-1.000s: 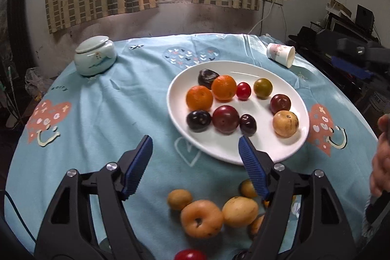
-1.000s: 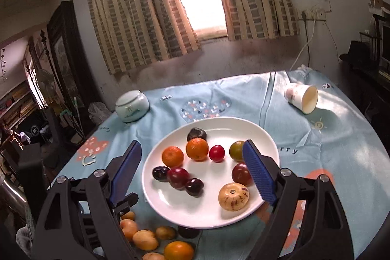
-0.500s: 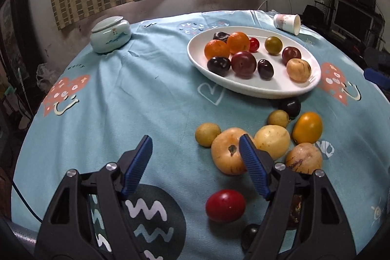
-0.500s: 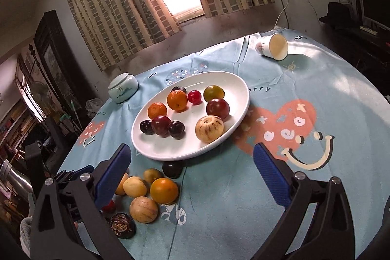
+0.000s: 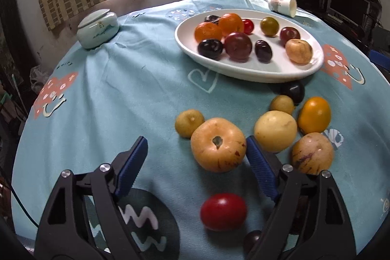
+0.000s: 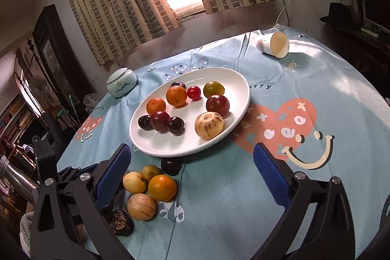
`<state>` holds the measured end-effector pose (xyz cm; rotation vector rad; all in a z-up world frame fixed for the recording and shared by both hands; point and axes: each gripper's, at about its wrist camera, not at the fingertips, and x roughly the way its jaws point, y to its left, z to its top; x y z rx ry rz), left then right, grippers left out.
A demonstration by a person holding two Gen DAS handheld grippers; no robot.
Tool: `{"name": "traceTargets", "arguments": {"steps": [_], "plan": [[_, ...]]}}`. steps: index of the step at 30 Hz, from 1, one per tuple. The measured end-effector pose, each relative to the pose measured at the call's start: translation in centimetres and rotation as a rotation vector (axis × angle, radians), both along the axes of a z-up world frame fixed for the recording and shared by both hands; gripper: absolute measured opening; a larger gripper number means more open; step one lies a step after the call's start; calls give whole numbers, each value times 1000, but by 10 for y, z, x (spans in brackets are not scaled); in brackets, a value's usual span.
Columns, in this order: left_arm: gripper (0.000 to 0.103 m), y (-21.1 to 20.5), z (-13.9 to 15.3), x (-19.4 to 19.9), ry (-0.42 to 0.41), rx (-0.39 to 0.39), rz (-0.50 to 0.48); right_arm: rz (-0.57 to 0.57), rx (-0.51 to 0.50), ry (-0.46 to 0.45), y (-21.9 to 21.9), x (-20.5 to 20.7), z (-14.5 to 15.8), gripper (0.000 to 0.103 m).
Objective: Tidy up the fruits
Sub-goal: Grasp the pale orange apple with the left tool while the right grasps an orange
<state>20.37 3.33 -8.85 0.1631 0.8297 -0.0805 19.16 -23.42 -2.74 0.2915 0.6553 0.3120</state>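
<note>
- Since a second ago the left tongs point(image 5: 195, 152) have dropped from above the plate point(image 5: 243, 70) to low over the loose fruit on the table point(image 5: 109, 94); the plate now lies well ahead of them.
- Their jaws are opening, with nothing pressed between the pads. The big tan fruit point(image 5: 218, 144) sits just ahead between the tips, close by the right-hand pad; the red fruit point(image 5: 223, 211) lies on the cloth between the jaws, nearer the wrist.
- I judge this to be the set-up for picking one loose fruit and carrying it to the plate.
- The right tongs point(image 6: 192, 155) have also come down and back; they gape wide and hold nothing. The plate's near rim lies just ahead between their tips, and the loose pile point(image 6: 151, 184) sits by the left-hand jaw.
- Room: the plate has bare white along its near side and toward the right of the right tongs, so there is space to set fruit down.
- The fruits in the pile touch one another; closing on the tan one may nudge the small yellow fruit point(image 5: 189, 122) and the pale round one point(image 5: 275, 130) beside it.
- The table's near edge lies close under both wrists, so a fruit knocked toward the tongs could roll off.
- The tipped cup point(image 6: 273, 44) and the lidded jar point(image 6: 121, 85) lie far ahead, clear of the work.
</note>
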Motion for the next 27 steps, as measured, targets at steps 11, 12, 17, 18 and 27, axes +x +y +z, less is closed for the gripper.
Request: {"name": "traceTargets", "arguments": {"steps": [11,12,17,18,27], "plan": [[81,17,3,5,-20,-25,64,35,-26,4,7,-1,-2,101],[76,17,2,6,-15,-37,54,38,-29,9,9,0,-3,101],[56,15,-1,10,17,-80,20,38,-36,31,10,3,-8,101],[52,15,-2,10,21,-87,13,40,-37,34,10,3,-9,101],[45,40,13,7,-39,-92,141,109,-66,111,28,9,-28,101]]}}
